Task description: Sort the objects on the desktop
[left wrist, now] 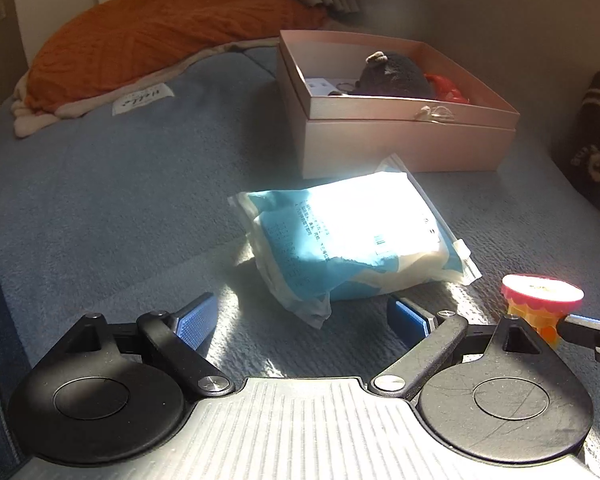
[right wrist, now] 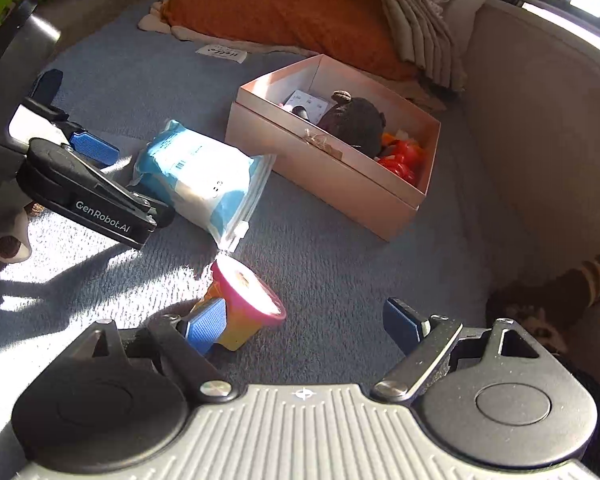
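A blue-and-white plastic packet (left wrist: 352, 236) lies on the blue blanket just ahead of my open left gripper (left wrist: 304, 316); it also shows in the right wrist view (right wrist: 200, 176). A small orange cup with a pink lid (right wrist: 246, 304) lies tipped by the left finger of my open right gripper (right wrist: 304, 324), and shows in the left wrist view (left wrist: 540, 304). A pink open box (left wrist: 404, 136) holds a dark plush toy (left wrist: 396, 76) and red items. The box (right wrist: 320, 164) stands beyond the packet.
An orange quilt (left wrist: 160, 32) and grey pillows lie at the back. A striped sock toy (right wrist: 572, 288) lies at the right against a beige wall. My left gripper's body (right wrist: 88, 196) shows at the left of the right wrist view.
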A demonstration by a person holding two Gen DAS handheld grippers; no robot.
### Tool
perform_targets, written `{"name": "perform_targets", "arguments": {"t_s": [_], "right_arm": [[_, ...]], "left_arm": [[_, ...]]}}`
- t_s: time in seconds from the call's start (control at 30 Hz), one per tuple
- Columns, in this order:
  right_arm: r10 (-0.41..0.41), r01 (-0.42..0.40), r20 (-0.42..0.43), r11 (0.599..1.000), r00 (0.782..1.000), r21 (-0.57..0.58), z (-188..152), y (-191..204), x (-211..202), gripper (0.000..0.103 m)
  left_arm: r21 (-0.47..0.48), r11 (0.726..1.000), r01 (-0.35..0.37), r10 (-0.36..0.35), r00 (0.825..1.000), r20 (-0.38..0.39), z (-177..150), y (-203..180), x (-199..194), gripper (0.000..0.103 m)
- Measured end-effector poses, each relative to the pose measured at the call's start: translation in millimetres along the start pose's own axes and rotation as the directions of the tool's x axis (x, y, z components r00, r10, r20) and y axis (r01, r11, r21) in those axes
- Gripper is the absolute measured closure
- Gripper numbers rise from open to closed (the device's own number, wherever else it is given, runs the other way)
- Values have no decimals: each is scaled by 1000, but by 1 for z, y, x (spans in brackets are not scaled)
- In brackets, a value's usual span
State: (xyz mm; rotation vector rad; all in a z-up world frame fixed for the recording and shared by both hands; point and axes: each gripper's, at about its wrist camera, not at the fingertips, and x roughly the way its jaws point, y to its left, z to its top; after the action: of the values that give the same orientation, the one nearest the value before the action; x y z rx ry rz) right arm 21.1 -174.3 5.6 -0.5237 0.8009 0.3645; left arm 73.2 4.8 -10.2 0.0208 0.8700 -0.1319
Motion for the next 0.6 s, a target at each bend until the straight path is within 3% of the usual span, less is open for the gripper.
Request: {"name": "perform_targets", "arguments": {"t_s": [0.13,0.2,0.3,0.37,0.5,0.6], "right_arm": [[-63,65,-25,996,998,68,0,-29,1,16],[-84,87,-27,988,996,126,2,-47,1,12],[-122,123,-20,957,992,264,2,-74,5,2],[-144,149,-41,926,989,347,0,-89,13,2],[-114,166,-133,853,984,494,-13,-114,33,2],[-94,178,-181,829,979,530,-21,-120,41,2]], "left_arm": [[-16,998,64,-64,998,16,-1,0,-6,7],[-14,994,113,-113,994,16,-2,-3,-9,7],[11,977,215,-215,977,0,-4,-12,-15,7],[51,966,253,-255,967,21,-5,-21,-25,7],[148,980,134,-151,982,110,-1,-32,-35,3],[207,976,65,-82,994,70,7,-38,-16,3]]}}
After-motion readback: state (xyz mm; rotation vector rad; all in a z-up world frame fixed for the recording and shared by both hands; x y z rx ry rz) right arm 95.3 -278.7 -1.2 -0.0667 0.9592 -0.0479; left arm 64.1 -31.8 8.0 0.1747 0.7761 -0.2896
